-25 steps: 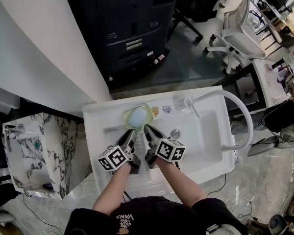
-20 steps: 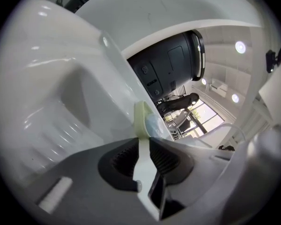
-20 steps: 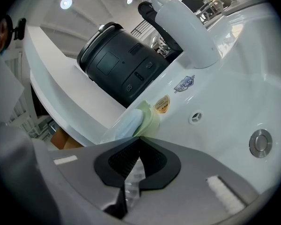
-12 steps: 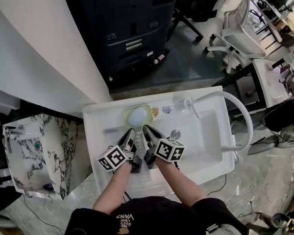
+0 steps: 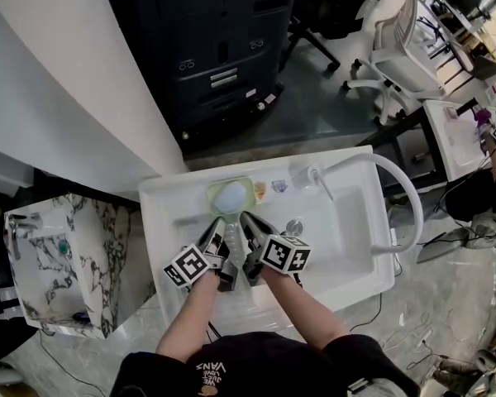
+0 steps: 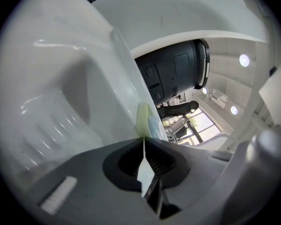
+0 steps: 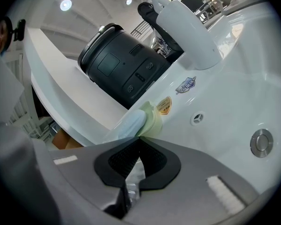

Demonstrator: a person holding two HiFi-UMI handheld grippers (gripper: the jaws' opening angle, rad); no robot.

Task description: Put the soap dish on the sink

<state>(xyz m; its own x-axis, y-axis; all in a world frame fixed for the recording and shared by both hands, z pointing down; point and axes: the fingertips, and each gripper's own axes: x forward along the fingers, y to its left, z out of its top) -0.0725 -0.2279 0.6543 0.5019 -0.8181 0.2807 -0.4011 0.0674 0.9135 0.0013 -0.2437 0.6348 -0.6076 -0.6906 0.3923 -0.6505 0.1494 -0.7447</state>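
Presently: pale green, rounded-square plastic soap dish (image 5: pixel 212 195), flat on the back ledge of the white ceramic sink (image 5: pixel 347 230), left of the white tap (image 5: pixel 314 176); it contains one pale blue oval bar of soap (image 5: pixel 231 195). The dish lies straight ahead of both tools, near rim at their tips, neither nearer. Left gripper (image 5: pixel 217 224): jaws just drawn narrow, rim running into their seam, seemingly pinched. Right gripper (image 5: pixel 245 220): jaws likewise narrow on the same rim.

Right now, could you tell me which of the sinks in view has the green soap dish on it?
The plain white sink directly before the person: the soap dish sits on its back ledge. The marbled sink at left carries none.
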